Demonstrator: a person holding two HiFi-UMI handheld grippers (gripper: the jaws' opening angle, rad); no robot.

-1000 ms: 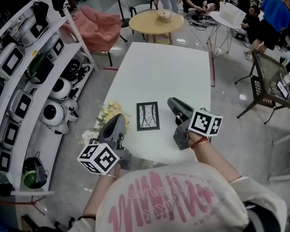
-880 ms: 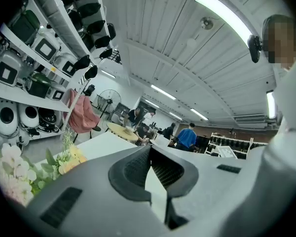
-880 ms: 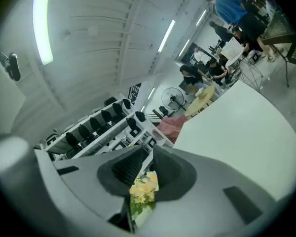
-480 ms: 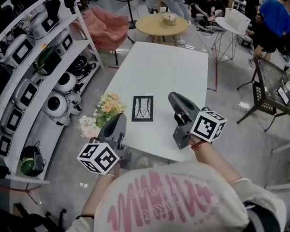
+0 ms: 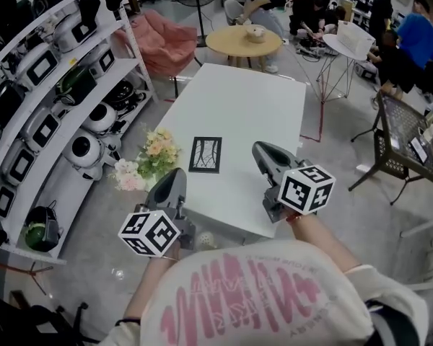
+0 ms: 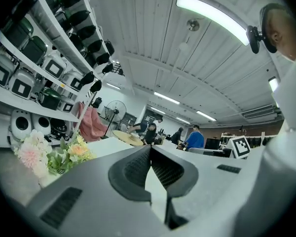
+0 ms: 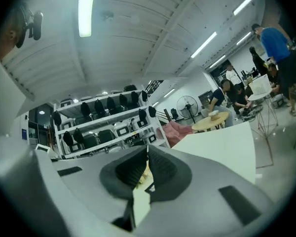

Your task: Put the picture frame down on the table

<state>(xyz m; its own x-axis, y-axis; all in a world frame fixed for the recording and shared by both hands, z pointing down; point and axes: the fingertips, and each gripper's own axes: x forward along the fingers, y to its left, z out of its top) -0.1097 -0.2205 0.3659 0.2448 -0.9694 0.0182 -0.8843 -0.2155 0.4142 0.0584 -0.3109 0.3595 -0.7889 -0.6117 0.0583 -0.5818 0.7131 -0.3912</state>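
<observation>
Both hand-held grippers have pulled back toward the person since the earlier frame. The picture frame (image 5: 206,154), which sat between them, now lies ahead of their tips. It rests flat on the white surface (image 5: 254,103), face up, in the near part and closer to the left edge, untouched by anything.

The right hand-held gripper (image 5: 260,150) hovers near the frame's right side and apart from it, pointing level. Its jaws have just been closing and now meet tip to tip with nothing between them. The left hand-held gripper (image 5: 175,174) hangs just off the surface's left edge, nearer the person than the frame, with its jaws pressed together and empty.

A bunch of pale flowers (image 5: 149,161) stands beside that left edge. Further left run white shelves (image 5: 54,132) full of appliances. Beyond the far end is a round wooden table (image 5: 247,40) with people around it.
</observation>
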